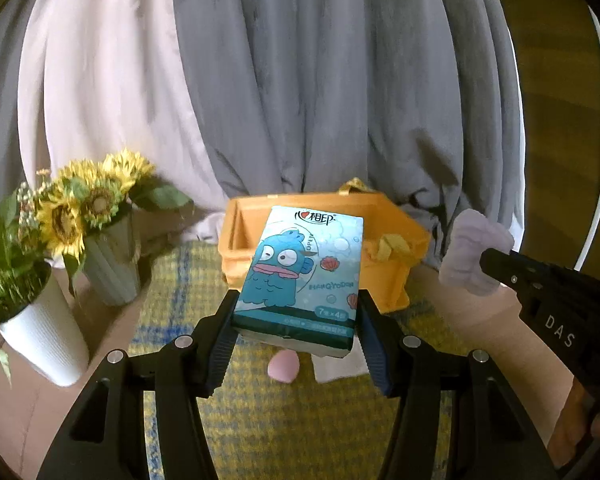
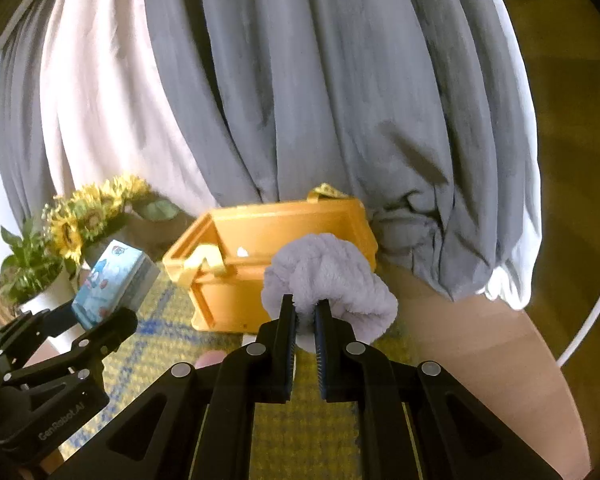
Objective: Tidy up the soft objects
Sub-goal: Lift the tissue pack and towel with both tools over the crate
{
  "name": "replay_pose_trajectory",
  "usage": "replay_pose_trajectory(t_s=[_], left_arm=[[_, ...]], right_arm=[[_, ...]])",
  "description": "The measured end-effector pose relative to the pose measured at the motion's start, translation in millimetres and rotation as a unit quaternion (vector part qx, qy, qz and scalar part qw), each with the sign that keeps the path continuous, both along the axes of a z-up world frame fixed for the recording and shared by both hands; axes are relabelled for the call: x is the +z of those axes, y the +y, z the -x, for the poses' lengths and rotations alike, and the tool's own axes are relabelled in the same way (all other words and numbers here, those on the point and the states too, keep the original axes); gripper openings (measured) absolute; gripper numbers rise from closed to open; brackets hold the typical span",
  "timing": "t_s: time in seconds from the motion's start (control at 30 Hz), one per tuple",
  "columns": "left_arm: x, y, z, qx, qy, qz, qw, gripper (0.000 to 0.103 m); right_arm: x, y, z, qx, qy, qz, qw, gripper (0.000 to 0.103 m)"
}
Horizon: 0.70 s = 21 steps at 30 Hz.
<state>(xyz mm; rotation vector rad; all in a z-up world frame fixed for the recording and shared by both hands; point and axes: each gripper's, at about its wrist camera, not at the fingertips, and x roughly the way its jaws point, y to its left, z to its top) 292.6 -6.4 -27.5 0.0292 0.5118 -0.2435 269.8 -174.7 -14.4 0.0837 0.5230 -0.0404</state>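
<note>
**Both loads lifted, basket ahead**

Above the checked mat (image 1: pixel 260 420), the left gripper (image 1: pixel 296 320) clamps a tissue pack (image 1: pixel 300 268) by its sides, jaws part-open around it. The right gripper (image 2: pixel 304 316), nearly closed, pinches a lilac fluffy scrunchie (image 2: pixel 328 276). Carrying appears to be the step in hand. Next: bring each over the orange basket (image 2: pixel 284 216) and release inside; what it already holds is hard to see.

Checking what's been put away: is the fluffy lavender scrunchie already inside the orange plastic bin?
No, the fluffy lavender scrunchie is pinched in the right tongs, held in front of the orange plastic bin, not inside it.
</note>
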Motion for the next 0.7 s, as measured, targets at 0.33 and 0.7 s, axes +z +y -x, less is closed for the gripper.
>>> replay_pose_trajectory(t_s=[0.33, 0.7], left_arm=[[25, 1, -20, 0.002, -0.046, -0.003, 0.9989, 0.055], [44, 0, -59, 0.006, -0.080, -0.006, 0.9967, 0.055]], right_arm=[[23, 3, -17, 0.004, -0.048, 0.007, 0.999, 0.010], [41, 5, -52, 0.014, -0.085, 0.022, 0.996, 0.010]])
